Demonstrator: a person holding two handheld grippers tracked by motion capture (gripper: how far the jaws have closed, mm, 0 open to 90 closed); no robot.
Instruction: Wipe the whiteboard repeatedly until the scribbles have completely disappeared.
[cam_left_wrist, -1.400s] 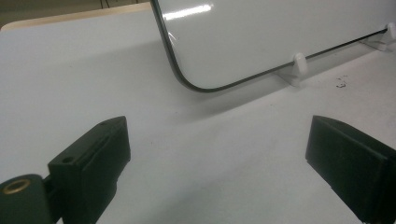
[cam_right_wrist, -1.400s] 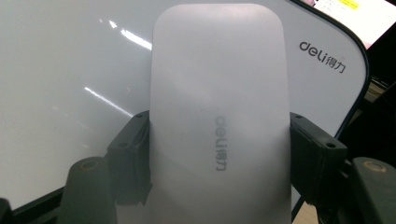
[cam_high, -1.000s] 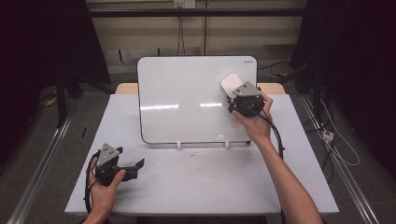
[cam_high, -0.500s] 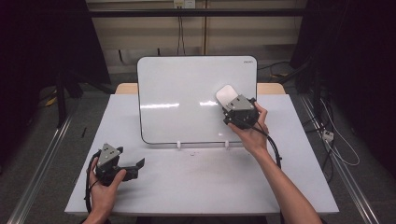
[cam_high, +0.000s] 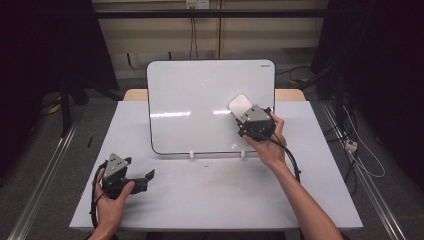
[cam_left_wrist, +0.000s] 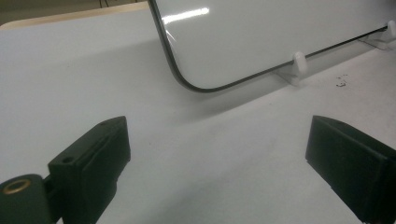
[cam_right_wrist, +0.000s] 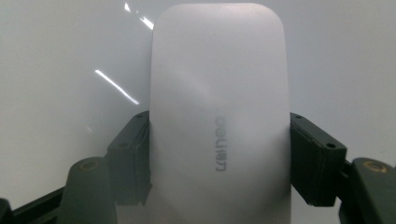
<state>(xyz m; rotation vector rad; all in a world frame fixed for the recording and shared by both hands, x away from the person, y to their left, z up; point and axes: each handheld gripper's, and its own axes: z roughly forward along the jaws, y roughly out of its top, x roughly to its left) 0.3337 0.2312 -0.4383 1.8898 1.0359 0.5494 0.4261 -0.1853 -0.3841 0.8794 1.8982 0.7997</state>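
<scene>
A white whiteboard (cam_high: 200, 100) stands tilted on two small clips at the back of the grey table (cam_high: 215, 195). My right gripper (cam_high: 246, 113) is shut on a white board eraser (cam_high: 239, 105) and holds it flat against the board's lower right area. In the right gripper view the eraser (cam_right_wrist: 219, 112) sits squeezed between both black jaws, with the board's surface (cam_right_wrist: 70, 56) behind it. My left gripper (cam_high: 145, 181) rests low on the table at the front left, open, with nothing between its jaws. The left gripper view shows the board's lower corner (cam_left_wrist: 187, 81) ahead.
Two white clips (cam_high: 191, 154) (cam_high: 243, 153) hold the board's bottom edge. A few small dark specks (cam_left_wrist: 341, 83) lie on the table near the board. Metal floor rails run along both sides of the table. Cables hang at the right.
My right gripper has carried the eraser down and to the left across the board's face. The left gripper has stayed where it was.
</scene>
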